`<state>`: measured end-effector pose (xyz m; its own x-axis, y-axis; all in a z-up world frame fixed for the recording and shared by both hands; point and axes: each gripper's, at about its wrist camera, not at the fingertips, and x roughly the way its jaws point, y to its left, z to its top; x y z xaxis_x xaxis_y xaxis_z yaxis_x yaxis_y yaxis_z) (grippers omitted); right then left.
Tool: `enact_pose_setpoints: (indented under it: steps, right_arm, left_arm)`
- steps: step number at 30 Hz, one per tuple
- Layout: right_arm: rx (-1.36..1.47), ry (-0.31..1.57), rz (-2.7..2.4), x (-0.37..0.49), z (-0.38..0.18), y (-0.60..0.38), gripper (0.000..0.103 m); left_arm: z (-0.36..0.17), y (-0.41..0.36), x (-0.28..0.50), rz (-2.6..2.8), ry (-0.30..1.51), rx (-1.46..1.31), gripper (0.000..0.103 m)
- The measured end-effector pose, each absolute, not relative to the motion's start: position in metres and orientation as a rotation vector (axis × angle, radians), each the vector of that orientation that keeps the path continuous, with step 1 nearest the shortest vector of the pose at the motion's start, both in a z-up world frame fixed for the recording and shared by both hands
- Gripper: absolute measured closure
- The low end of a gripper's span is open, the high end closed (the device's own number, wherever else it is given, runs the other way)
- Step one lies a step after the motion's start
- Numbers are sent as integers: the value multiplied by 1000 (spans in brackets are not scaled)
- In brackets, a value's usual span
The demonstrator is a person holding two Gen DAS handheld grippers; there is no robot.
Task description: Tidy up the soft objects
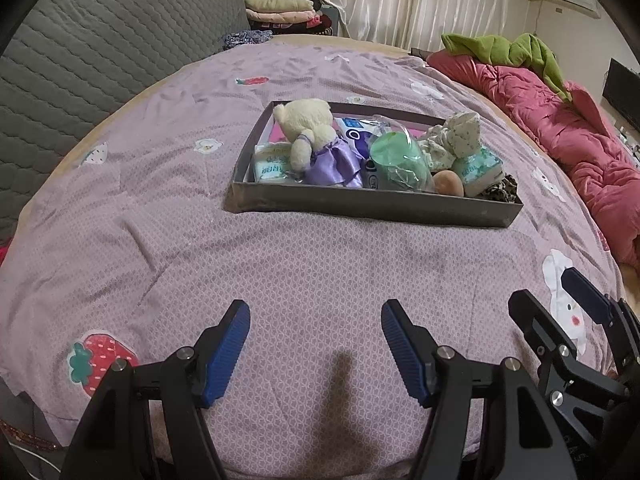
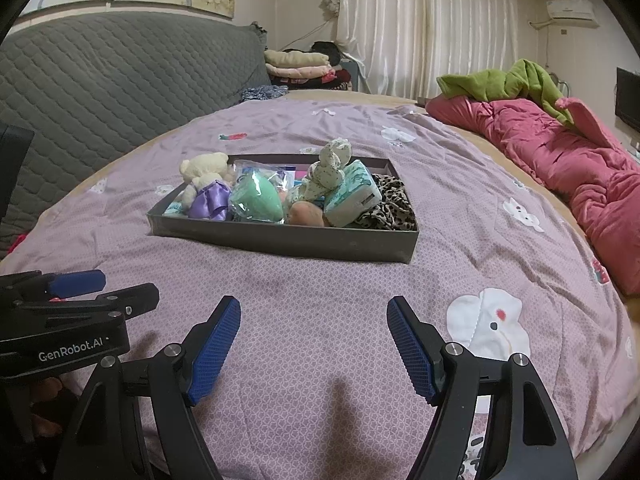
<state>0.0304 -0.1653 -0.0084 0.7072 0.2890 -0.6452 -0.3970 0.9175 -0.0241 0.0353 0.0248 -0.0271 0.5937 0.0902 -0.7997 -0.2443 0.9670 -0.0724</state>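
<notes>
Both grippers hang low over the lilac bedspread (image 1: 160, 208), left gripper (image 1: 316, 344) and right gripper (image 2: 314, 340) each spread wide, holding nothing. The grey tray (image 2: 280, 238) of soft toys sits well ahead of the 2, the cream teddy (image 1: 308, 132) at its left end.

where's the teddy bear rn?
The teddy bear sits in the left end of the tray on the bed, in both wrist views. It lies on a tissue pack, with the green bagged item to its right.
</notes>
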Motion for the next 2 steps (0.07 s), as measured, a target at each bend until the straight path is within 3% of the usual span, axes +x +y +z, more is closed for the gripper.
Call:
enact_pose_setpoints:
  steps: [2]
  right_arm:
    - [-166, 688, 383, 31, -9, -166, 26]
  left_arm:
    - [-27, 25, 36, 192, 916, -185, 35]
